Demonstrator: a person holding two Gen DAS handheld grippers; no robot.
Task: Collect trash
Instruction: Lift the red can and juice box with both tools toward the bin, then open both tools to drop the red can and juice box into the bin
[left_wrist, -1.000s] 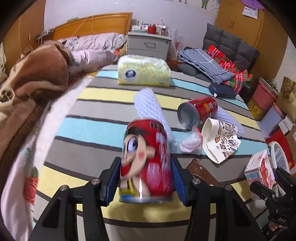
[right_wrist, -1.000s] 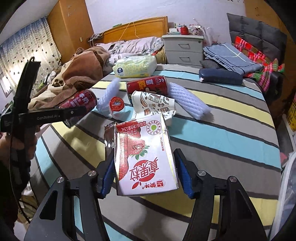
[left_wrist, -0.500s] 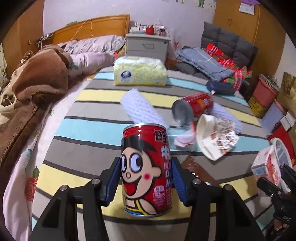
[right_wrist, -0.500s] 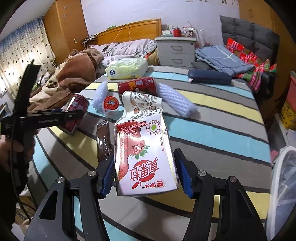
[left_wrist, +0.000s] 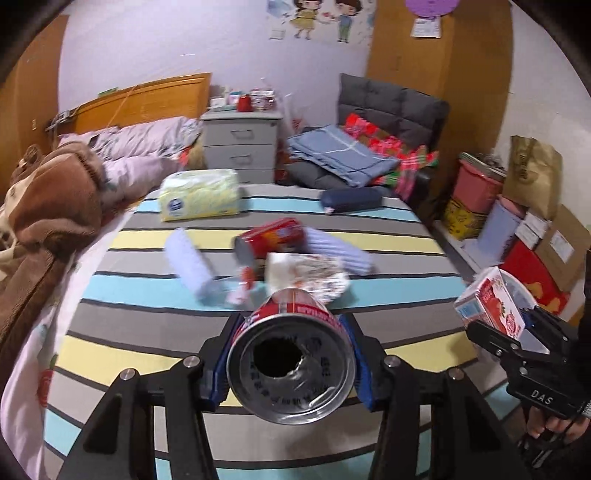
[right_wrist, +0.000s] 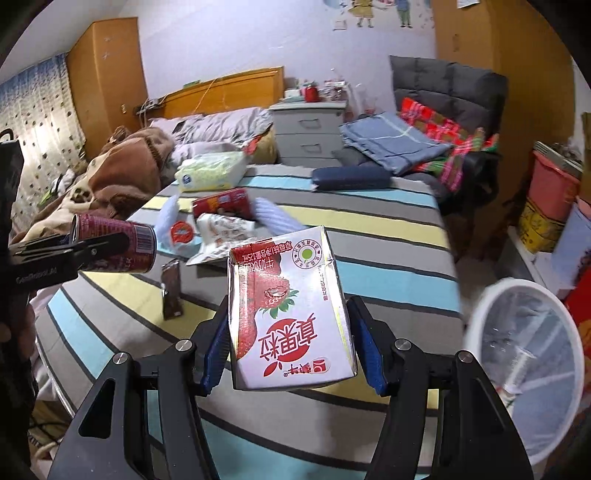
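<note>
Partly hidden wrapper (right_wrist: 171, 291), blurred foam sleeve (left_wrist: 194, 266)

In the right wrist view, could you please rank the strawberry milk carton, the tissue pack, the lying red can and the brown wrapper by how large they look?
1. strawberry milk carton, far the largest, though it sits nearest the camera
2. tissue pack
3. lying red can
4. brown wrapper; close to the can, so that order is unsure
</note>
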